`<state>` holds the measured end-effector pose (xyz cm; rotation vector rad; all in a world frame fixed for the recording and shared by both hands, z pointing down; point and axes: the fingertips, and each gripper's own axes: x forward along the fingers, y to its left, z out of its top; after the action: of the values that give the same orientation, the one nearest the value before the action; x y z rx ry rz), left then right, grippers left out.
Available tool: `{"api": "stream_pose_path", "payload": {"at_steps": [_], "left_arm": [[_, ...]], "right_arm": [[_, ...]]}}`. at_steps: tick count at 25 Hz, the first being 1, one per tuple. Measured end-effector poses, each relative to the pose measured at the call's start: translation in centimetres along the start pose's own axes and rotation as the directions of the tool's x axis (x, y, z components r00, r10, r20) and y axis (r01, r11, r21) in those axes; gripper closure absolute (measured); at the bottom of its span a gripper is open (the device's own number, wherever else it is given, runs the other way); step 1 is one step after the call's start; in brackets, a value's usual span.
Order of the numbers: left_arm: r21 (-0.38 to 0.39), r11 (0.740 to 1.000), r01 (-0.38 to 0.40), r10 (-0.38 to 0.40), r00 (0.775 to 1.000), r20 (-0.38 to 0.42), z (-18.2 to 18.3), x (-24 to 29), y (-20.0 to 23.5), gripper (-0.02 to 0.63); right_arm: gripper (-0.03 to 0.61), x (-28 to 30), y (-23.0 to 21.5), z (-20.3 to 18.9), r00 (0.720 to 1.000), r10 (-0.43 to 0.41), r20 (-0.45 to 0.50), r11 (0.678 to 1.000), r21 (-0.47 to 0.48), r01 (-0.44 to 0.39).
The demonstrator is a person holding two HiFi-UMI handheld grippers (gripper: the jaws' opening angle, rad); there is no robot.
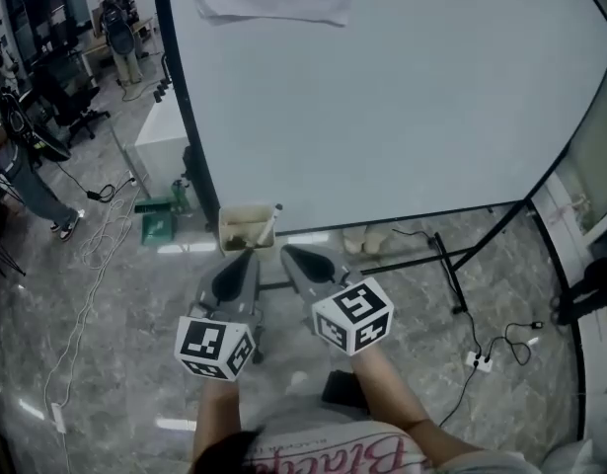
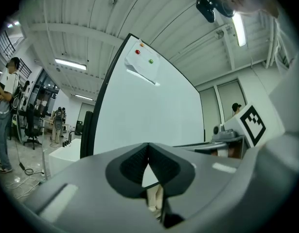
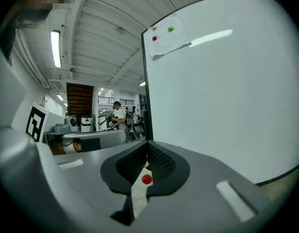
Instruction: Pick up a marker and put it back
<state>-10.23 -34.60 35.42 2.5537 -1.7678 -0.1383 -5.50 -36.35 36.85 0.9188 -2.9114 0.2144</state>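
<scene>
Currently both tools are pressed together with nothing pinched: left tool [image 1: 248,256] and right tool [image 1: 286,252] sit side by side, near level, noses aimed at a small open box [image 1: 230,237] at the lower left corner of the whiteboard [image 1: 402,107]. Pads on each meet at the tip. The right gripper view shows a small red round spot through the slit below the pads; cannot tell what it is. Marker [image 1: 268,226] lies slanted in the box, one end poking over the right rim. The box is just ahead of the tools, untouched. Judged risks: closed jaws reaching the box would shove rather than grasp, and the marker's overhanging end could be levered out onto the floor [image 1: 135,383], so the jaws need spreading first. Tools this close may clash if both go in. The box looks narrow and its other contents are unclear, so a wrong item could get caught. Underfoot to the right are the board stand's legs [image 1: 446,275] and a cable with socket block [image 1: 479,360], a trip hazard for anyone stepping in.
</scene>
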Motion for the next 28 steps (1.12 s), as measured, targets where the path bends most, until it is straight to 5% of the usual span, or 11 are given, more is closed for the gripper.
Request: {"api": "stream_pose_path", "payload": {"at_steps": [9,16,28], "left_arm": [[-0.021,0.997,-0.081,0.081,0.997,-0.013,-0.7,2.9,4.1,0.614],[0.006,0.999,-0.041,0.041,0.999,-0.021,-0.5,4.6,4.8,0.614],[0.009,1.0,0.0,0.0,1.0,-0.015,0.1,5.9,5.8,0.614]], "right_arm": [[0.505,5.8,-5.3,-4.0,0.996,-0.016,-0.09,0.982,0.186,0.033],[0.469,9.1,-6.6,-5.8,0.992,0.009,-0.122,0.949,0.314,0.03],[0.512,9.1,-5.2,-1.6,0.999,-0.002,-0.041,0.983,0.184,0.01]]}}
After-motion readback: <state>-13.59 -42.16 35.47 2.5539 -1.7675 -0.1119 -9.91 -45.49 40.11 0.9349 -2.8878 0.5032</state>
